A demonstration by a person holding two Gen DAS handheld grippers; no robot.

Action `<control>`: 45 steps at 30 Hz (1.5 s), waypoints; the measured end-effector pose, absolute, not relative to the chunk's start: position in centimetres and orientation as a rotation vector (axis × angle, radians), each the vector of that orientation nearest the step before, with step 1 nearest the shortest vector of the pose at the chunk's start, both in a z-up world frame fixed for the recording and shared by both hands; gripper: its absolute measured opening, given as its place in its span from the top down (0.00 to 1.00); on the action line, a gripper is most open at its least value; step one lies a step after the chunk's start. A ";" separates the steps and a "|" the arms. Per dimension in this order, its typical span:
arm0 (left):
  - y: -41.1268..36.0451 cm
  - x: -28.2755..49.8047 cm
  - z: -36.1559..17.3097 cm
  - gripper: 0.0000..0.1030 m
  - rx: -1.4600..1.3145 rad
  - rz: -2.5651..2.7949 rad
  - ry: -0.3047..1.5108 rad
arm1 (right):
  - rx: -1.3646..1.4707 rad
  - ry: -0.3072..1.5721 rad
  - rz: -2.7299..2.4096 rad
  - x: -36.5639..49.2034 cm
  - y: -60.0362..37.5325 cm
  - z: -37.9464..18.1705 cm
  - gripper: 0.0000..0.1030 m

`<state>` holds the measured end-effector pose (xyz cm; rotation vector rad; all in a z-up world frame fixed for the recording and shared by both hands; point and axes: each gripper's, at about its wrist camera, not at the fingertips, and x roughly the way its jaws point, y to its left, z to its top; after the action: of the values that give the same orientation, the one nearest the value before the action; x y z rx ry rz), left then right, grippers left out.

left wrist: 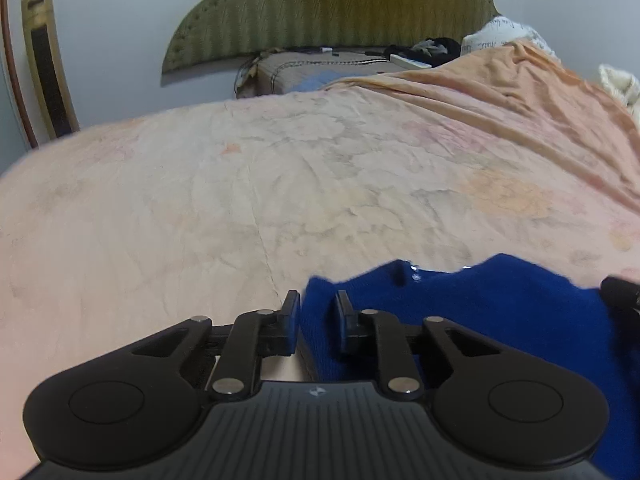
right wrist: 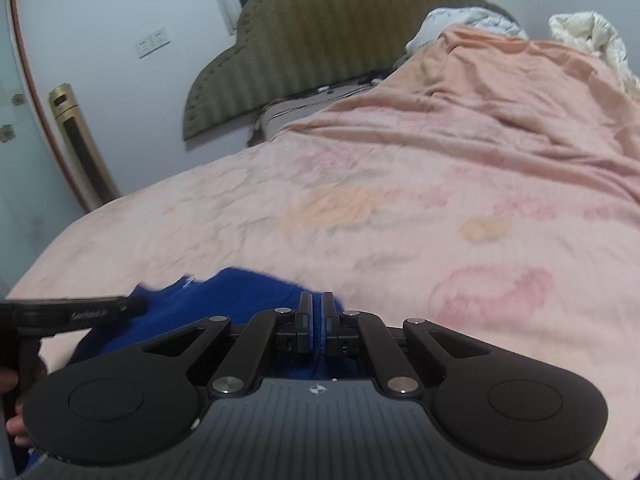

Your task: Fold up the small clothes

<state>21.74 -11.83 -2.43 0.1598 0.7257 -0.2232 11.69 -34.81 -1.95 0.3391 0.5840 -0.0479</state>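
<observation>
A deep blue knit garment (left wrist: pixel 500 312) lies bunched on the pink floral bedspread (left wrist: pixel 280 180), close to the near edge. My left gripper (left wrist: pixel 318 320) stands at the garment's left edge, with a thick fold of blue cloth filling the narrow gap between its pads. My right gripper (right wrist: pixel 316 320) is shut tight on a thin ridge of the same blue garment (right wrist: pixel 224 292) at its right end. The left gripper's side (right wrist: pixel 100 306) shows in the right wrist view, and the right gripper's tip (left wrist: pixel 620 292) shows at the edge of the left wrist view.
The bedspread stretches ahead to a green padded headboard (left wrist: pixel 332 8). An orange blanket (left wrist: pixel 500 92) and pale bedding (right wrist: pixel 580 36) are heaped at the far right. Dark items (left wrist: pixel 432 48) lie by the headboard. A gold tower unit (left wrist: pixel 44 60) stands at the left wall.
</observation>
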 end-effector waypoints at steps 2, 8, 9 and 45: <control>-11.7 21.5 -2.3 0.82 0.197 -0.201 0.705 | 0.288 0.586 -0.076 12.4 -34.8 -2.3 0.99; -9.5 17.4 -0.1 0.81 0.204 -0.254 0.702 | 0.309 0.556 -0.004 9.4 -34.8 -1.0 0.82; -9.3 16.5 0.0 0.80 0.203 -0.272 0.702 | 0.310 0.546 0.069 8.4 -34.3 -0.3 0.70; -5.8 6.3 0.7 0.20 0.161 -0.188 0.699 | 0.266 0.609 -0.058 -2.1 -29.4 -2.3 0.33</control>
<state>6.32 -5.84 0.69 0.1614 0.6990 -0.1883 -2.07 -29.38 -2.29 0.2665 0.6085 -0.0582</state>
